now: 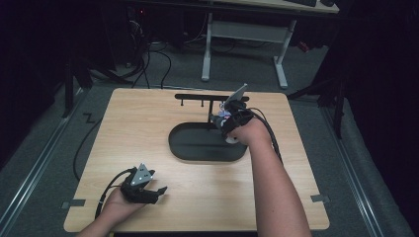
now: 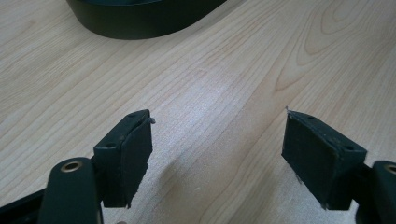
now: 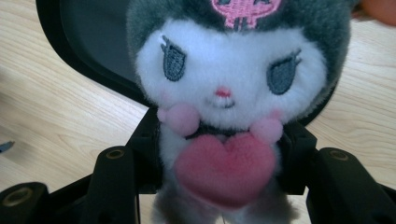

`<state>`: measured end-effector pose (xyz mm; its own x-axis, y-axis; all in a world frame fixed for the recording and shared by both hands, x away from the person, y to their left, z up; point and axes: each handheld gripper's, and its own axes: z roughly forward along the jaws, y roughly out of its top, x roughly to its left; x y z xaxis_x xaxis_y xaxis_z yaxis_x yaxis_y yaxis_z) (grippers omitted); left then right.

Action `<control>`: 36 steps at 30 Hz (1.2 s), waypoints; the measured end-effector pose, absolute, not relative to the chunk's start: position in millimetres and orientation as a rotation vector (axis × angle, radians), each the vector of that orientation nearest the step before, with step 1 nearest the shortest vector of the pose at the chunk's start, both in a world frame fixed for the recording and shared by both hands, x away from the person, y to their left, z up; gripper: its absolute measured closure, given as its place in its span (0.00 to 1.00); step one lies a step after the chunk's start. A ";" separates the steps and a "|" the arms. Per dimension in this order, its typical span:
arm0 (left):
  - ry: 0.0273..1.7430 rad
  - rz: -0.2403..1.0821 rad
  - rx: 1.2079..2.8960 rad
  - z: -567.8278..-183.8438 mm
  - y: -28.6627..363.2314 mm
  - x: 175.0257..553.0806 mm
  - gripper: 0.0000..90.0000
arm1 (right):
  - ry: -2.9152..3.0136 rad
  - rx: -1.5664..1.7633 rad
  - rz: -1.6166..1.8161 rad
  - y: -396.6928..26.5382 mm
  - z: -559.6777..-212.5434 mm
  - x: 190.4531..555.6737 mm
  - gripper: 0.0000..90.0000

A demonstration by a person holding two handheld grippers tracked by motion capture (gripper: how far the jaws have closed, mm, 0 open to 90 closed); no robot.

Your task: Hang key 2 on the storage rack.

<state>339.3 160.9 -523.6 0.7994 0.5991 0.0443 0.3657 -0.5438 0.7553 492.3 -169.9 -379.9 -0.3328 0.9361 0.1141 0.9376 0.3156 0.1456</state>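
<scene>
a: what does your right gripper (image 3: 219, 154) carry?

b: it is clamped on a plush toy (image 3: 229, 88). in the right gripper view your two black jaws press the toy's body from either side. the toy has a white face, a grey hood with a pink embroidered mark on the brow, and a pink heart (image 3: 225, 169) held at its chest.

a: where does the toy sit relative to the black tray (image 1: 197, 148)?

b: in the high view your right gripper (image 1: 223, 118) hovers over the tray's far right end, and the toy (image 1: 225, 114) shows there as a small pale patch at the jaws. whether the toy touches the tray floor, you cannot tell from these frames. the tray itself is a dark oval dish lying near the middle of the wooden table (image 1: 148, 123).

a: and your left gripper (image 2: 217, 149)?

b: its jaws stand wide apart with nothing between them. in the left gripper view bare wood grain shows in the gap, and the rim of the tray (image 2: 140, 21) lies beyond the jaws. in the high view your left gripper (image 1: 160, 191) rests near the table's front edge, well apart from the tray, on the tray's near left side.

a: what stands behind the tray?

b: a low black rack (image 1: 202, 98), just beyond the tray's far rim.
</scene>
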 end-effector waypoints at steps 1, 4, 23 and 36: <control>0.709 0.383 2.202 -523.6 160.9 339.3 0.27 | -2.532 -1.814 -0.289 -169.1 -381.3 492.8 0.52; 0.709 0.382 2.203 -523.7 160.9 339.4 0.27 | -2.538 -1.810 -0.294 -168.5 -385.4 494.3 0.50; 0.710 0.386 2.201 -523.2 160.9 339.5 0.27 | -2.557 -1.836 -0.350 -174.2 -386.5 486.3 0.38; 0.709 0.386 2.196 -523.9 159.9 339.2 0.27 | -2.582 -1.830 -0.394 -187.0 -402.3 469.7 0.38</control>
<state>339.2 159.9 -523.9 0.7983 0.6005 0.0452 0.3632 -0.5401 0.7592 469.7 -187.0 -402.3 -0.3408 0.9345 0.1030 0.9227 0.3115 0.2271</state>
